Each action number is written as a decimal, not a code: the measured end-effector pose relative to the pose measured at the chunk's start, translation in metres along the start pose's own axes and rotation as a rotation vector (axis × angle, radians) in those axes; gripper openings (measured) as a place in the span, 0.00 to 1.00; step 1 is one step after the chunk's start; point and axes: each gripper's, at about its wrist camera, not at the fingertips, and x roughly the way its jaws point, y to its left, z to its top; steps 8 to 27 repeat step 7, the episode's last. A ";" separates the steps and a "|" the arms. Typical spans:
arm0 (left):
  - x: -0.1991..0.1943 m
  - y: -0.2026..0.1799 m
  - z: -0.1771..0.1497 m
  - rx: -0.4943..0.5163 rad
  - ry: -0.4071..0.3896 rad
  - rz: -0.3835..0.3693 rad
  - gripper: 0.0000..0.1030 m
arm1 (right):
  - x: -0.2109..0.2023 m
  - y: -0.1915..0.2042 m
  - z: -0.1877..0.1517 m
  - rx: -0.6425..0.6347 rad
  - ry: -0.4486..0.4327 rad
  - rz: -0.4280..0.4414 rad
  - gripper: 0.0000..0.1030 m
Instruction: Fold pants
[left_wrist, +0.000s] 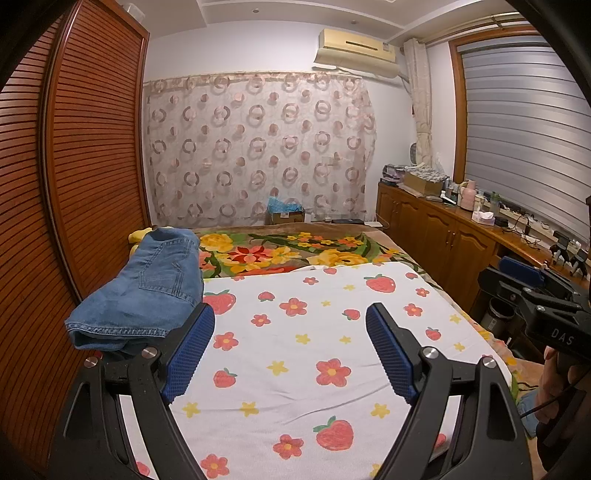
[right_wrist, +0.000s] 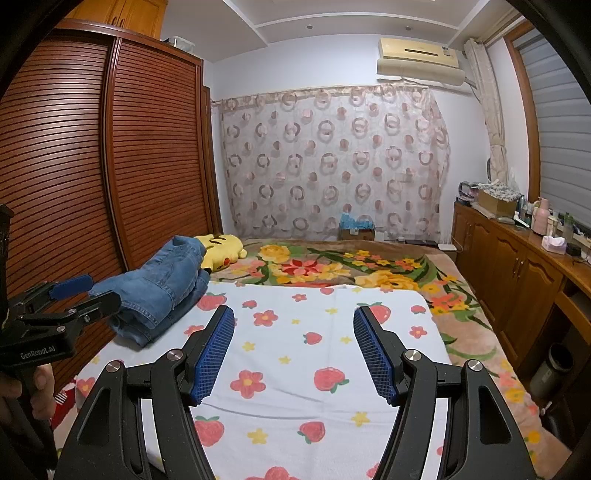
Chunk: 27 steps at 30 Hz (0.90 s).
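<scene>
Folded jeans (left_wrist: 147, 291) partly hiding yellow plush (right_wrist: 221, 251) behind them, left gripper (left_wrist: 290, 347) and right gripper (right_wrist: 293, 350) spread wide, empty, beside jeans

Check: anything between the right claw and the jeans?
Nothing solid: only bare strawberry-print sheet runs from the open right claw to the folded jeans at its left. Clearest in the right wrist view.
</scene>
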 end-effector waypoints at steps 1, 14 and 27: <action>0.000 0.000 0.000 0.001 0.000 0.001 0.82 | 0.000 0.000 0.000 -0.001 0.000 0.000 0.67; 0.001 -0.001 -0.001 -0.001 0.000 0.001 0.82 | 0.001 0.001 0.000 0.000 -0.001 0.000 0.67; 0.001 -0.001 -0.001 -0.001 0.000 0.001 0.82 | 0.001 0.001 0.000 0.000 -0.001 0.000 0.67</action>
